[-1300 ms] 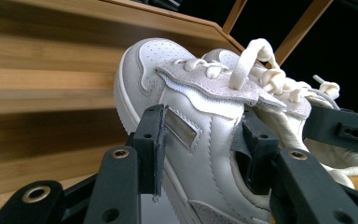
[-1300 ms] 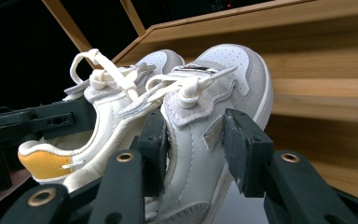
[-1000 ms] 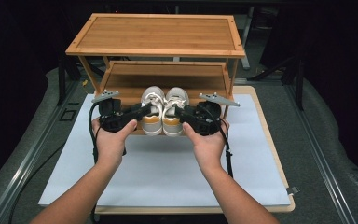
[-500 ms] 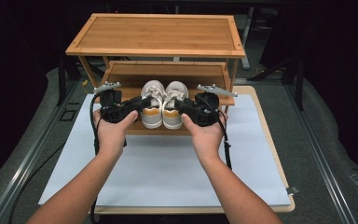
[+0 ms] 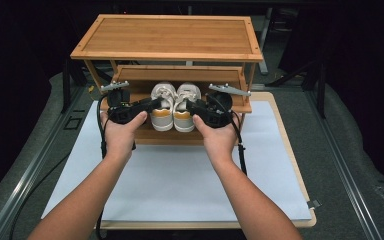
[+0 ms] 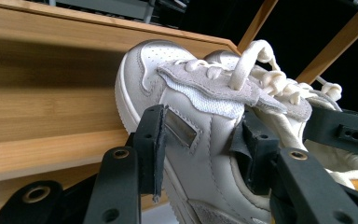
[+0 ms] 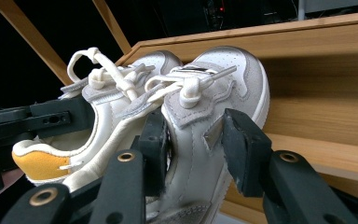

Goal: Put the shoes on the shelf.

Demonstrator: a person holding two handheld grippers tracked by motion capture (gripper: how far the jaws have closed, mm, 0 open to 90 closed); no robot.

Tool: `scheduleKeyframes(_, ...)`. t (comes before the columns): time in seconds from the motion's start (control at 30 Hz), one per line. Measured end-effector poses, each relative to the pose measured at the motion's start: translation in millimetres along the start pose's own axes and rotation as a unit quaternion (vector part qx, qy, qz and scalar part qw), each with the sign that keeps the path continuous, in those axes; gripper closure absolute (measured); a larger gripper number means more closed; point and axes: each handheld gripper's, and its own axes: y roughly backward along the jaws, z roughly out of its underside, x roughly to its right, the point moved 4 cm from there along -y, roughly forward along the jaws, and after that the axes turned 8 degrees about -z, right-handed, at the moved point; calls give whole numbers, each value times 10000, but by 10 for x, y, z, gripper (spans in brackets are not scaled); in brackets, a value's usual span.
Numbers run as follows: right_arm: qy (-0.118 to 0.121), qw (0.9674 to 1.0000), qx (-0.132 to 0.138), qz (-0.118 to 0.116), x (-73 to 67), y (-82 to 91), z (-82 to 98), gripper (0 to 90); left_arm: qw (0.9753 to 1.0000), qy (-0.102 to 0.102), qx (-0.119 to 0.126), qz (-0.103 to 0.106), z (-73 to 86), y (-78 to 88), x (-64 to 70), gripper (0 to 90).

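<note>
A pair of white sneakers with orange heel tabs sits side by side at the low tier of a bamboo rack (image 5: 170,37), heels toward the person. My left gripper (image 5: 147,105) is shut on the left shoe (image 5: 162,97), its pads pressing both sides below the laces (image 6: 203,154). On the other side, my right gripper (image 5: 194,106) is shut on the right shoe (image 5: 186,97), pads squeezing its sides (image 7: 198,154). Both toes point under the middle shelf (image 5: 180,75). Whether the soles rest on the bottom shelf (image 5: 170,137) I cannot tell.
The rack stands at the far end of a white mat (image 5: 180,180) on a wooden board. Slanted rack legs rise behind the shoes (image 6: 261,18). The other gripper's jaw shows beside each shoe (image 6: 349,133) (image 7: 42,121). Dark floor and rails surround the board.
Both hands have carried the shoes away from the person, farther in under the rack's middle shelf. The grips have stayed the same.
</note>
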Motion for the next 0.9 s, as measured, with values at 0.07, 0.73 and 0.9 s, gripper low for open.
scheduleKeyframes(0.07, -29, 10000, -16, 15, 22, -10, -10, 615, 10000, 17, 1, 17, -3, -25, -9, 579)
scheduleKeyframes(0.73, -88, 9999, -70, 62, 233, -211, -90, 618, 9998, 141, -152, 52, -79, -312, -102, 579)
scheduleKeyframes(0.9, -115, 9999, -53, 55, 285, -234, -111, 618, 9998, 68, -181, 64, -110, -365, -113, 579)
